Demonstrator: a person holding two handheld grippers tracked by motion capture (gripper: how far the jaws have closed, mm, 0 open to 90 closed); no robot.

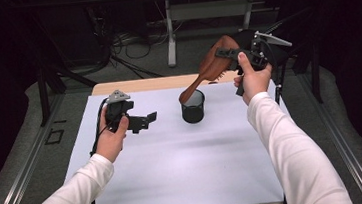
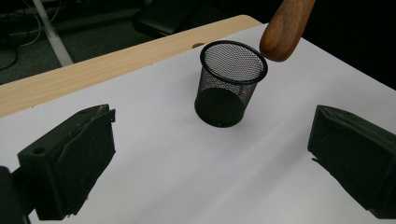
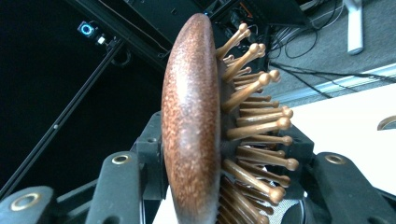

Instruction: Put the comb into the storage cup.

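A brown wooden hairbrush (image 1: pixel 209 70) with peg bristles (image 3: pixel 254 126) is tilted in the air, and my right gripper (image 1: pixel 228 55) is shut on its head. The handle (image 2: pixel 286 27) slants down to the rim of a black mesh cup (image 1: pixel 193 107), which stands upright on the white table top (image 1: pixel 176 173). The handle's rounded end hangs at the rim of the cup (image 2: pixel 229 84) and I cannot tell whether it touches. My left gripper (image 1: pixel 149 120) hovers left of the cup, open and holding nothing, its jaws wide apart on either side of the cup in the left gripper view.
A strip of bare wood (image 1: pixel 142 84) runs along the table's far edge. Beyond it are a white desk leg (image 1: pixel 170 37) and loose cables (image 1: pixel 129 56) on the dark floor. Metal rails (image 1: pixel 25 177) flank the table.
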